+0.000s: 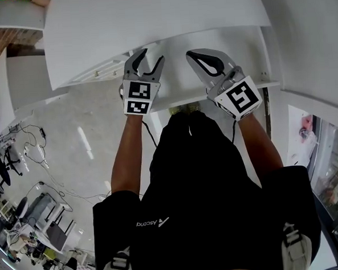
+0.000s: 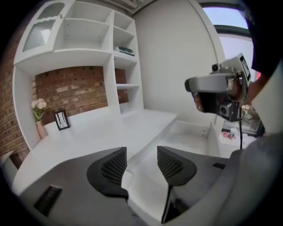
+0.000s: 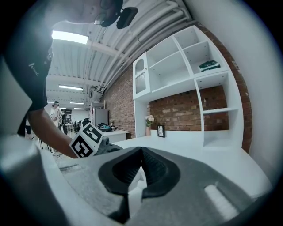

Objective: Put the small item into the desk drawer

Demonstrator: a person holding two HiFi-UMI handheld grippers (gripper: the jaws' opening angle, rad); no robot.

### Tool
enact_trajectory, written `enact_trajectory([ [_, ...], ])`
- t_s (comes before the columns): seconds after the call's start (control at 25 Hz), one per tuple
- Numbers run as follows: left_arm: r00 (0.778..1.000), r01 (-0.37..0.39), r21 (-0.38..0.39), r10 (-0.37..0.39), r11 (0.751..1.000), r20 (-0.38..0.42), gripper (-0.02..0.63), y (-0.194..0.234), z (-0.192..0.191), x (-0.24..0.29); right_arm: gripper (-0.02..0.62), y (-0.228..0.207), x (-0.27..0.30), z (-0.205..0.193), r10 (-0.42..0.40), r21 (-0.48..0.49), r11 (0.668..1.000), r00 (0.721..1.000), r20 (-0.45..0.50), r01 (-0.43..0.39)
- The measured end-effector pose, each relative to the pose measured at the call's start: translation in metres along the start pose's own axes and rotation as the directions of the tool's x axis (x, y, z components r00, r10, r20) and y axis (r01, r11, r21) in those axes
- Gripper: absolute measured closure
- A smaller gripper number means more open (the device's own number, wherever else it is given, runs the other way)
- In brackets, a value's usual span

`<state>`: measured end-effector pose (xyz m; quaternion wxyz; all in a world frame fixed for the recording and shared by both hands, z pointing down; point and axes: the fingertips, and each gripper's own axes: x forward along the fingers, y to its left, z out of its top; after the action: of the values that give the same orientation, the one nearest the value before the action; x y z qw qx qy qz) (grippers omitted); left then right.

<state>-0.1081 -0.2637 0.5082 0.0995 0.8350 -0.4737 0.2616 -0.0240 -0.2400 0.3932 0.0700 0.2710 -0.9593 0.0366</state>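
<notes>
The white desk (image 1: pixel 150 18) fills the top of the head view, and its drawer (image 1: pixel 241 58) stands pulled out toward me, its white inside (image 2: pixel 194 137) showing nothing in it. My left gripper (image 1: pixel 153 55) is open over the drawer's left end, with nothing between its jaws (image 2: pixel 141 165). Over the drawer's middle, my right gripper (image 1: pixel 190 54) is shut, tips touching (image 3: pixel 141 152). I see no item in its jaws. No small item shows in any view.
White shelves on a brick wall rise behind the desk. A vase of flowers (image 2: pixel 39 115) and a small picture frame (image 2: pixel 62 119) stand at the desk's back; books (image 2: pixel 126 50) lie on a high shelf. Cables (image 1: pixel 33 148) run over the floor at left.
</notes>
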Motion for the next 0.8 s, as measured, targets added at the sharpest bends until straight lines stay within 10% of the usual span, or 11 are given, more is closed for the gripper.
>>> enact_trajectory([
  [0.36,0.944,0.023,-0.046,-0.006,0.999,0.330,0.467,-0.017,0.080,-0.076,0.594,0.022,-0.007,0.034,0.007,-0.009,1.000,0.998,0.058,-0.006],
  [0.8,0.864,0.079,-0.087,-0.024,0.993,0.503,0.552,-0.049,0.140,-0.149,0.594,0.059,-0.022,0.084,0.061,-0.025,0.998,0.983,0.171,-0.057],
])
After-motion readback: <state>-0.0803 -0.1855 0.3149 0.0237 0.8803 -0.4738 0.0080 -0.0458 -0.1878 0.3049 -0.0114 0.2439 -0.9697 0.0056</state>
